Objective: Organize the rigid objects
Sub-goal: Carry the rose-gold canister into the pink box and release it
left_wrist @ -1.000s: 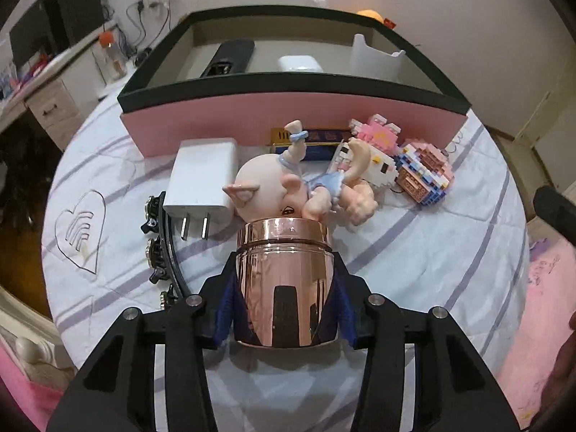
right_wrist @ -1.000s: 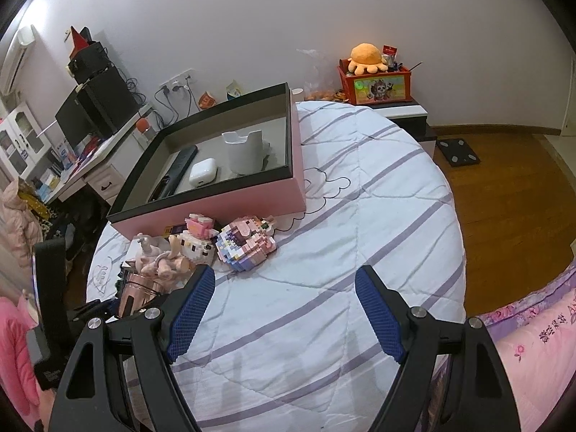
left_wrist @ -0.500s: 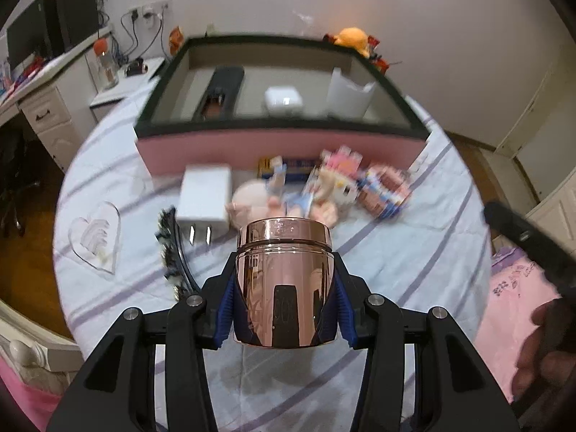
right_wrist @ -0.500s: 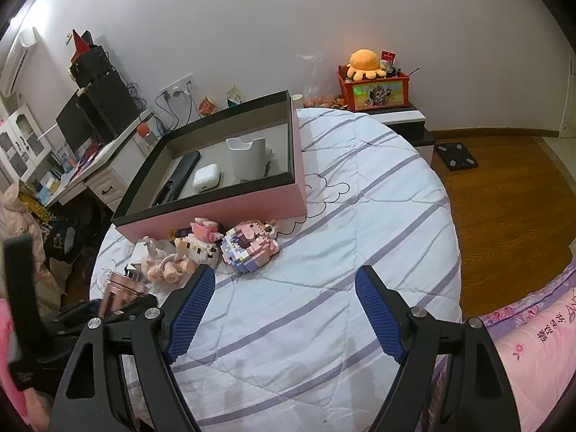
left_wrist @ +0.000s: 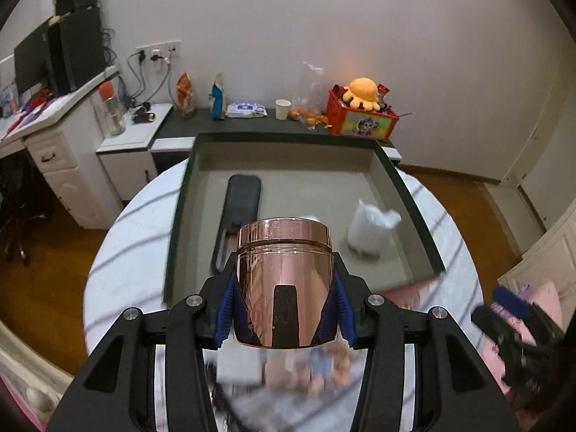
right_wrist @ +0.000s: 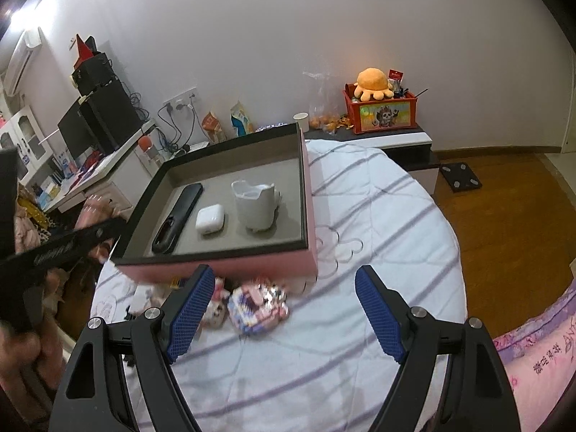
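Left gripper (left_wrist: 284, 309) lifted the can (left_wrist: 284, 280) above the box (left_wrist: 410, 201).
Jaws clamp can; right gripper (right_wrist: 284, 316) gapes empty. Transport step; next, lower beside the remote (left_wrist: 239, 212).

Upright copper tin (left_wrist: 284, 280), over tray (left_wrist: 410, 198)

A lived-in bedroom in a home: a round bed (right_wrist: 378, 216) with a white striped quilt fills the floor, with pink bedding (right_wrist: 540, 352) at its edge. A desk (right_wrist: 108, 165) along the wall carries a monitor (right_wrist: 72, 133) and speakers, with cables at a wall socket (right_wrist: 180, 102). A low shelf (right_wrist: 414, 136) holds snack bags, a paper cup and a toy crate (right_wrist: 381, 113) with an orange plush (right_wrist: 372, 81), and an air conditioner (right_wrist: 19, 57) hangs high on the wall.
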`<state>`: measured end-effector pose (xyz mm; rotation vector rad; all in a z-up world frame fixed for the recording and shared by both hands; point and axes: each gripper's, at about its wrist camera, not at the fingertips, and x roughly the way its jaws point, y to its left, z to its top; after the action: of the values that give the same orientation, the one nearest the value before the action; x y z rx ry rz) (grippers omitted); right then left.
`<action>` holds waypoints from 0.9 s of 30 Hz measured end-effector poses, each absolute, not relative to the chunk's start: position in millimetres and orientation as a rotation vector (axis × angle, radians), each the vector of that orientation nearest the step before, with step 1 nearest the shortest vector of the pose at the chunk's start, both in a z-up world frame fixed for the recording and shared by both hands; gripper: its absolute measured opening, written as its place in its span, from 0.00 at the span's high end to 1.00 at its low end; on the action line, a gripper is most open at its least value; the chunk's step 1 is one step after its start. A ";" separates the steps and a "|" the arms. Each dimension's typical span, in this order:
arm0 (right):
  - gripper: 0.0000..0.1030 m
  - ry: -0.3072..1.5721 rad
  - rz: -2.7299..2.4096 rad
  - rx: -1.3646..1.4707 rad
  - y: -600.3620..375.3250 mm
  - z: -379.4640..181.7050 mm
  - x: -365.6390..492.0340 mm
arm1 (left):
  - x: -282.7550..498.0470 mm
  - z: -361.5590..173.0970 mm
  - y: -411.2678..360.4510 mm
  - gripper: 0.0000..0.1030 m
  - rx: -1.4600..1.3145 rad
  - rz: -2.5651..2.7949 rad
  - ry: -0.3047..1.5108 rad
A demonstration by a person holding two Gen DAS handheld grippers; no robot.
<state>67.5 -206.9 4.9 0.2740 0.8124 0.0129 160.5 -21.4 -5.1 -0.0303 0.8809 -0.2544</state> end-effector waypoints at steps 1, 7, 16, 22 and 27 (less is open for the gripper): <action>0.21 0.814 0.009 0.274 -207.6 4.3 70.0 | 168.1 -8.0 -23.2 0.54 -0.028 -0.254 0.887; 0.21 0.845 -0.029 0.279 -217.5 -6.2 87.2 | 222.4 -45.6 -36.9 0.54 -0.017 -0.254 0.987; 0.21 0.876 -0.064 0.295 -230.3 -18.7 99.6 | 248.7 -79.3 -43.4 0.49 0.029 -0.205 1.064; 0.21 0.881 -0.052 0.291 -224.8 -18.6 99.0 | 241.0 -73.5 -42.5 0.16 0.043 -0.199 1.041; 0.21 0.866 -0.048 0.288 -221.8 -12.9 92.8 | 218.3 -48.9 -39.1 0.07 0.029 -0.213 0.966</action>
<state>92.8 -221.8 -12.9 0.2880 0.8660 -0.0481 218.3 -39.1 -48.9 0.0287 0.9661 -0.2134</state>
